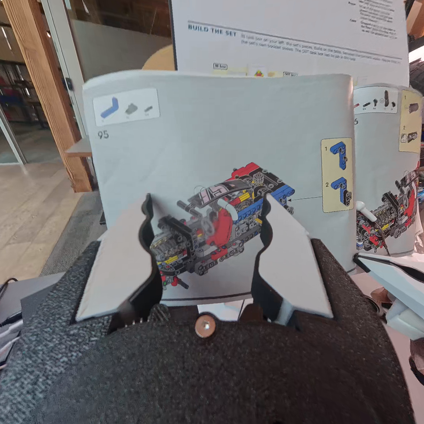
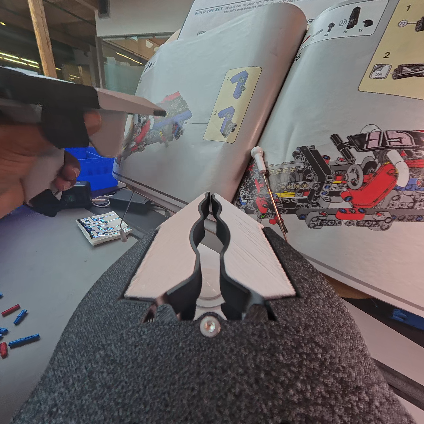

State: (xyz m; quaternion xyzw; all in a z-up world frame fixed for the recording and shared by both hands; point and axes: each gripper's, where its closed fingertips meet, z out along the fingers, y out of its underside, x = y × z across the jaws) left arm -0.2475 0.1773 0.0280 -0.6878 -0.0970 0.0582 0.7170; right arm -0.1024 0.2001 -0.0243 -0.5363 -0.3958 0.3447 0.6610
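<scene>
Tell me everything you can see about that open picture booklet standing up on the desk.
The open grey paper instruction booklet stands propped nearly upright, its two glossy pages bowing outward from a centre fold. Both pages show coloured drawings of a red, blue and black brick-built vehicle, with yellow inset panels and small parts boxes at the top. A thin wire page-holder arm with a white tip presses on the right page near the fold. The open left gripper points at the left page without visibly touching it; the shut right gripper sits near the lower fold.

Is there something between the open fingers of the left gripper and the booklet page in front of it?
Nothing: in the left wrist view the left gripper faces the booklet across a bare gap.
</scene>
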